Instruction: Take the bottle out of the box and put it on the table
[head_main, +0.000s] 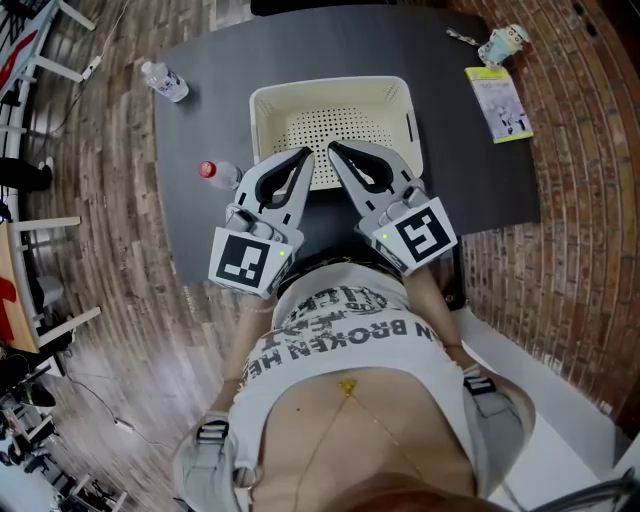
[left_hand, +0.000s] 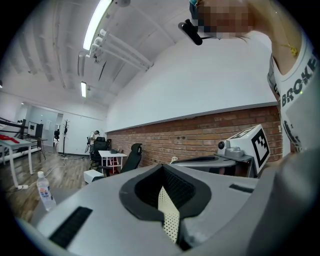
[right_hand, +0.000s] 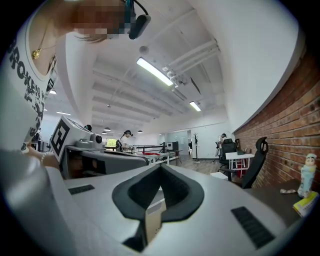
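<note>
**Desk:** Where is the bottle?

**Photographer:** A red-capped bottle (head_main: 218, 173) sits on the dark table (head_main: 470, 170), just left of the cream perforated box (head_main: 262, 110). It is outside the box and near the left gripper (head_main: 305, 155). A second, clear bottle (head_main: 165, 81) stands well apart from it, towards the table's far left corner.

**Desk:** And the grippers?

**Photographer:** The left gripper and the right gripper (head_main: 333, 150) are held level, side by side at the box's near rim. Each has its jaws pressed together tip to tip, pinching nothing.
</note>
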